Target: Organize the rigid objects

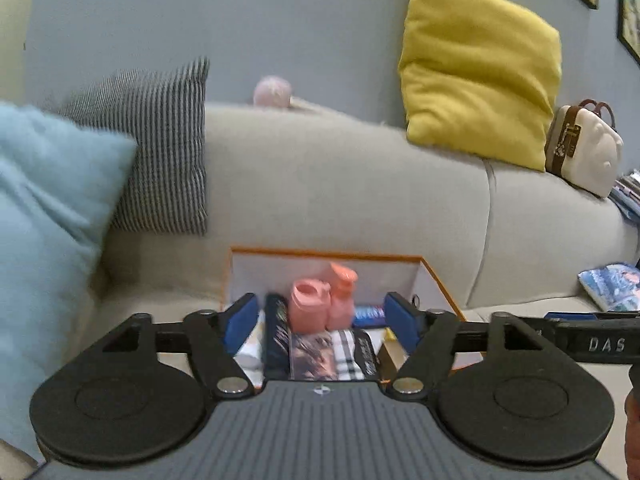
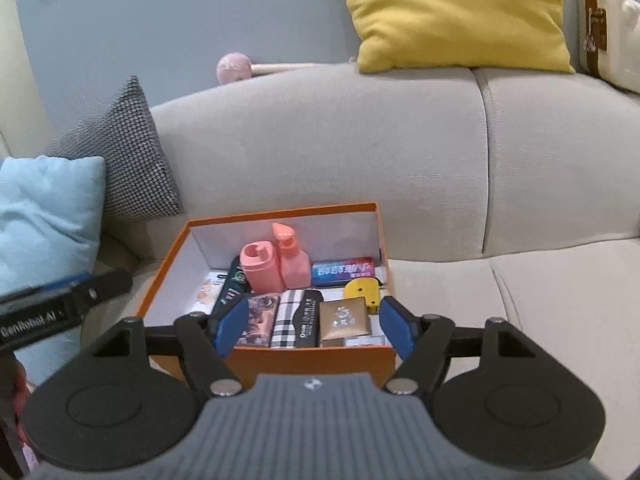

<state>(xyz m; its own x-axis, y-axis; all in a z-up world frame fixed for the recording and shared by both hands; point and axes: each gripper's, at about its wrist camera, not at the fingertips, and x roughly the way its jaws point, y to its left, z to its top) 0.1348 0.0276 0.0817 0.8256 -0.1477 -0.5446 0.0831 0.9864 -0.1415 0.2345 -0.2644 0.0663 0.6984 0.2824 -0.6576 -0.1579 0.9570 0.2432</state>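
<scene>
Left wrist: left gripper [image 1: 322,316] spread, empty, above the box [image 1: 442,284] near edge. Right wrist: right gripper [image 2: 310,326] likewise released; pink bottles [image 2: 276,266] stand at the box's back wall on the sofa [image 2: 440,152]. Approach vertically, avoiding toppling upright items.

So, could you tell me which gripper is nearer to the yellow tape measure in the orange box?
Right. The right gripper hovers open at the orange box's near wall, the yellow tape measure just ahead of its right finger. The left gripper, also open, sits over the box's left side.
</scene>
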